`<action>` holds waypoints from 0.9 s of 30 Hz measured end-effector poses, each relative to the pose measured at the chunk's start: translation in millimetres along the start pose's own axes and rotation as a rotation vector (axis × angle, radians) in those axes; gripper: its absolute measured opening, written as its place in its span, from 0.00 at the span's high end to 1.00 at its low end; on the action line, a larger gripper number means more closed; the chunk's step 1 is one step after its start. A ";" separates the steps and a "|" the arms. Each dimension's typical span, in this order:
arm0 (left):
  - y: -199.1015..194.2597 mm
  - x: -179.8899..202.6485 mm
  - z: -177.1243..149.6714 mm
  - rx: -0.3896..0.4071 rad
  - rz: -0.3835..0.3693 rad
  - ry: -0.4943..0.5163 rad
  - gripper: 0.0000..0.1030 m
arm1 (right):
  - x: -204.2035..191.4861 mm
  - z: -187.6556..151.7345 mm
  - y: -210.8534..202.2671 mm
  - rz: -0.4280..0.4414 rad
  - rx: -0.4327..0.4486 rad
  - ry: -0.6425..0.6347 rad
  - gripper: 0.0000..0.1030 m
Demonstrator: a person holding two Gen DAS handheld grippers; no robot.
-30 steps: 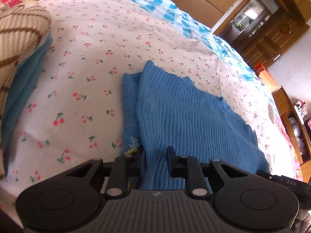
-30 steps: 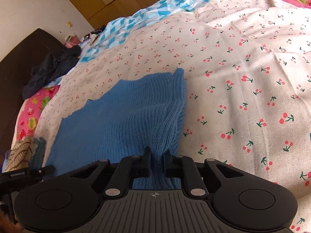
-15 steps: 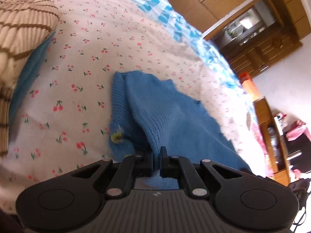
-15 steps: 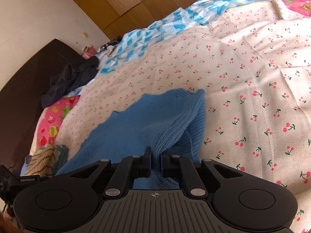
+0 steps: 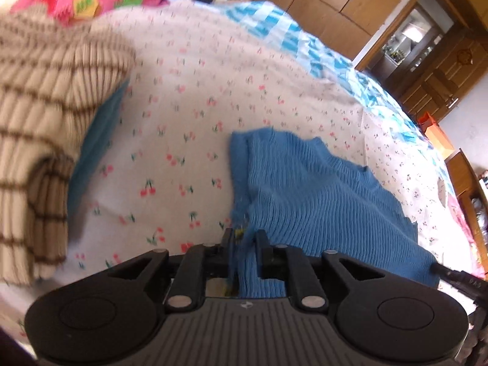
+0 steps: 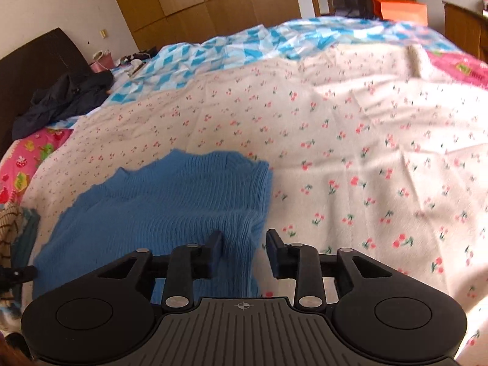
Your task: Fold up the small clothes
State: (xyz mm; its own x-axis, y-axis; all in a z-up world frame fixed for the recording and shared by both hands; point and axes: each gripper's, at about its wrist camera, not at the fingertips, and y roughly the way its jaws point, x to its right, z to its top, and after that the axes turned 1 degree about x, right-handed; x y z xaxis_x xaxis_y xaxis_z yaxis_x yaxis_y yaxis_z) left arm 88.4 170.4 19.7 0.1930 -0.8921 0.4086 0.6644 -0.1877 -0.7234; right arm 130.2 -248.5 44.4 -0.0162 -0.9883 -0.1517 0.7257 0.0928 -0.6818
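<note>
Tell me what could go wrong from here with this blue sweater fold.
1. The right gripper is opening with the blue sweater edge between its jaws; that fold could slump or spring back.
2. The left gripper is also opening, with cloth bunched between its jaws; knit may snag and drag the sweater askew.
3. The striped sweater lies close on the bed sheet; a sideways sweep of the left gripper might disturb it.
</note>
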 end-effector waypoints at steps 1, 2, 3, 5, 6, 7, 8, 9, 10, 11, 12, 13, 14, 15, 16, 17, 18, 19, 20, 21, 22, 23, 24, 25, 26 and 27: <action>-2.6 0.9 3.1 0.023 0.023 0.023 0.73 | -4.0 1.6 1.3 -0.052 0.022 -0.040 0.54; -4.1 1.6 5.0 0.043 0.043 0.041 0.69 | -6.2 2.4 5.2 -0.107 0.031 -0.078 0.54; -4.8 1.7 6.9 0.055 0.062 0.056 0.68 | -6.7 3.6 8.3 -0.126 0.028 -0.088 0.54; -3.9 1.2 10.7 0.072 0.099 0.065 0.68 | -7.3 8.4 11.2 -0.048 0.019 -0.063 0.54; -2.8 2.7 12.6 0.081 0.096 0.068 0.68 | -11.4 11.2 11.8 -0.001 0.022 -0.055 0.54; -2.4 4.7 13.5 0.090 0.080 0.075 0.68 | -19.4 14.3 13.6 0.045 0.022 -0.062 0.54; -0.8 8.2 15.1 0.096 0.060 0.082 0.68 | -29.7 17.8 18.6 0.080 0.016 -0.073 0.54; 2.4 12.8 16.4 0.098 0.043 0.090 0.68 | -39.1 20.5 25.0 0.112 0.008 -0.081 0.54; 6.6 18.8 17.6 0.102 0.031 0.098 0.68 | -51.0 22.9 34.1 0.153 -0.007 -0.090 0.54; 10.7 24.6 18.7 0.105 0.021 0.109 0.68 | -61.6 25.0 43.6 0.181 -0.031 -0.101 0.54; 16.4 32.9 20.0 0.105 0.012 0.129 0.68 | -71.4 26.1 52.4 0.201 -0.052 -0.113 0.54; 22.3 39.0 21.3 0.100 0.009 0.153 0.68 | -82.5 26.4 63.1 0.221 -0.069 -0.131 0.54; 29.9 44.8 21.5 0.092 0.013 0.173 0.67 | -91.6 26.0 73.0 0.237 -0.087 -0.149 0.54; 39.6 49.5 22.0 0.072 0.018 0.185 0.66 | -99.5 25.2 83.9 0.247 -0.114 -0.162 0.54; 51.1 51.1 22.8 0.039 0.026 0.191 0.66 | -106.1 22.0 94.7 0.249 -0.145 -0.169 0.55; 61.4 52.1 21.8 0.012 0.042 0.193 0.66 | -109.5 20.1 104.7 0.239 -0.163 -0.170 0.55; 67.9 52.8 18.9 0.001 0.055 0.195 0.66 | -110.6 19.2 110.3 0.225 -0.163 -0.164 0.63; 70.5 53.2 16.7 0.003 0.057 0.196 0.66 | -109.6 19.0 111.6 0.222 -0.158 -0.153 0.76; 69.6 54.2 14.1 0.013 0.056 0.201 0.66 | -106.5 19.7 109.8 0.234 -0.153 -0.132 0.83; 66.0 55.3 11.5 0.028 0.053 0.211 0.66 | -103.5 21.4 107.4 0.247 -0.150 -0.113 0.93; 64.1 55.9 11.2 0.038 0.048 0.215 0.66 | -101.8 23.4 104.0 0.257 -0.141 -0.100 0.96; 62.4 56.0 11.6 0.046 0.043 0.212 0.66 | -102.0 25.2 99.8 0.260 -0.127 -0.102 0.96; 61.2 55.6 13.5 0.055 0.035 0.205 0.66 | -103.1 27.2 96.2 0.263 -0.112 -0.107 0.96; 60.2 55.4 16.0 0.065 0.026 0.196 0.66 | -104.2 30.6 92.5 0.267 -0.097 -0.106 0.96; 59.0 55.8 18.8 0.078 0.018 0.188 0.66 | -104.7 33.8 89.5 0.274 -0.083 -0.094 0.97; 56.7 56.9 21.3 0.095 0.013 0.181 0.66 | -105.1 37.7 86.6 0.284 -0.065 -0.076 0.97</action>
State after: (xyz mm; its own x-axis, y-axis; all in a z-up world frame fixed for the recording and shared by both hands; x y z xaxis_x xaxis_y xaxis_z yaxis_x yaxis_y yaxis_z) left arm 152.4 117.7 13.8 0.0753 -0.9550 0.2868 0.7294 -0.1434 -0.6689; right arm 220.7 -141.2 28.3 0.2347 -0.9276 -0.2907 0.6479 0.3722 -0.6646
